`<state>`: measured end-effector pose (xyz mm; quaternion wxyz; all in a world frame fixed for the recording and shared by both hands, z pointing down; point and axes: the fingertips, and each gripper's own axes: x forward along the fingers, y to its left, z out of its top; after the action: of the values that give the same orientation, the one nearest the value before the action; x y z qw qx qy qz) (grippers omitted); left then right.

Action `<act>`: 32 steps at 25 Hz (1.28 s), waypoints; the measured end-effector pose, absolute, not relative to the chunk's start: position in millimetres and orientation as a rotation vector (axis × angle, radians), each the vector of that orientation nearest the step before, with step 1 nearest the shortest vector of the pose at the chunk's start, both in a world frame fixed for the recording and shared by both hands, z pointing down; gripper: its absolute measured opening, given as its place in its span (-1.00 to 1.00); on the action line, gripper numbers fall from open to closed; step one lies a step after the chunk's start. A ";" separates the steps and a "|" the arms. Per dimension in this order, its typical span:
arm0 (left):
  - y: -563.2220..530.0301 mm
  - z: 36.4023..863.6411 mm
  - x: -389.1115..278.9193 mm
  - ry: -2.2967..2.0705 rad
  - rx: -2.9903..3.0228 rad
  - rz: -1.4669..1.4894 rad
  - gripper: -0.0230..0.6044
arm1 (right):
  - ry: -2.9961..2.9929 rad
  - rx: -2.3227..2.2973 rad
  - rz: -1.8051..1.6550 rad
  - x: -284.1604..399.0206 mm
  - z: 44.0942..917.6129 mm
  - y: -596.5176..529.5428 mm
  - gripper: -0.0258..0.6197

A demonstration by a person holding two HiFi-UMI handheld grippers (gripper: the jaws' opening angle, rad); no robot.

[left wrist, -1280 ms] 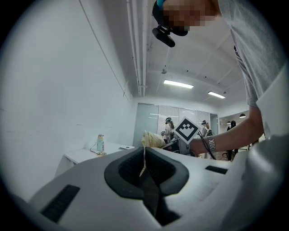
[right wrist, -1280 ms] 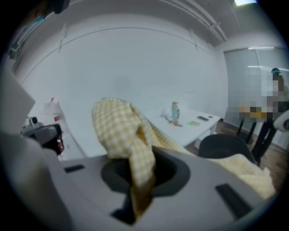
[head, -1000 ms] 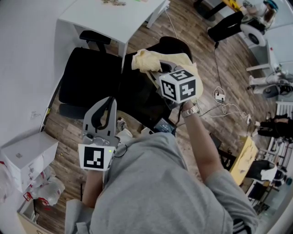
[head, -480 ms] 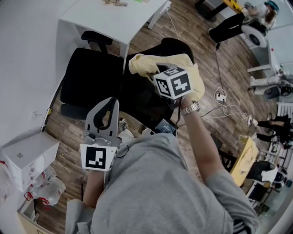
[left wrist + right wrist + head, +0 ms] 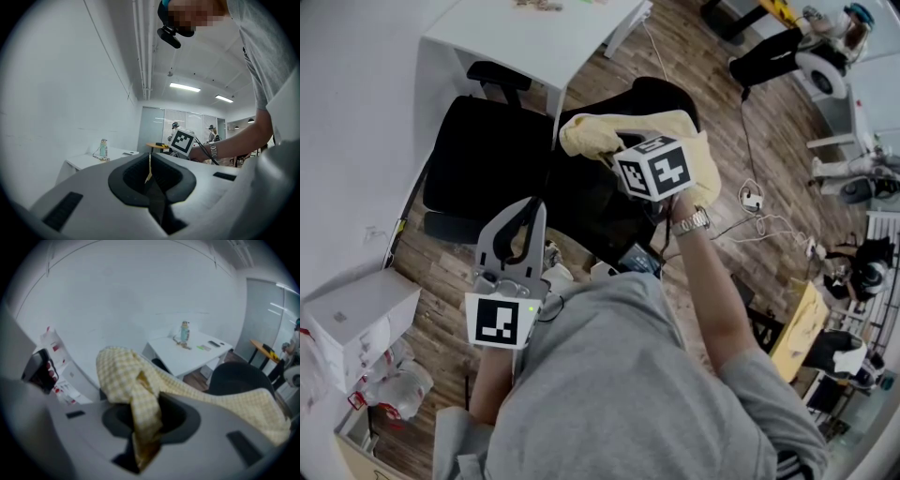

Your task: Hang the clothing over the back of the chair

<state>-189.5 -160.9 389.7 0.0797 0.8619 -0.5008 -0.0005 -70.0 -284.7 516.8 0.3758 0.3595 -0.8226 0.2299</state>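
1. Right gripper [image 5: 628,150] has come down toward the chair back [image 5: 661,94] since the earlier frame, and the garment [image 5: 675,127] came down with it. Its jaws have just been opening. They're now partly apart, with a bunched fold of the garment lying loose between them. Left gripper [image 5: 517,220] hasn't shifted; its jaws are together on nothing.
2. The garment lies across the top of the chair back, bunched at the left end, with the other end trailing down the right side.
3. Risk: the fold sits deep in the right jaws, so pulling out before they're wide enough would likely drag the whole thing off.
4. Risk: the drape looks uneven and the back is rounded, so the heavier side could slide it off once it's released.
5. Room: the counter [image 5: 534,37] edge and a second chair [image 5: 483,159] sit just beside the back on the left, so it's tight there. To the right is open floor, though cables [image 5: 759,211] lie on it. The cleanest exit looks to be up and back toward the person.
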 end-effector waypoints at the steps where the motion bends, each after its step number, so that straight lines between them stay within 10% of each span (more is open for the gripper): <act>1: -160.8 389.4 -189.4 -1.498 2.579 -0.004 -0.80 | -2.109 0.918 0.590 -70.0 516.6 -284.1 -0.57; 32: -150.9 387.2 -183.0 -1.487 2.591 -0.001 -0.80 | -2.191 0.827 0.591 -79.4 508.8 -277.4 -0.29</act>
<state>-183.0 -150.9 387.2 0.0772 0.8647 -0.4963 -0.0004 -79.4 -277.4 508.8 0.3551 0.3199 -0.8480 0.2289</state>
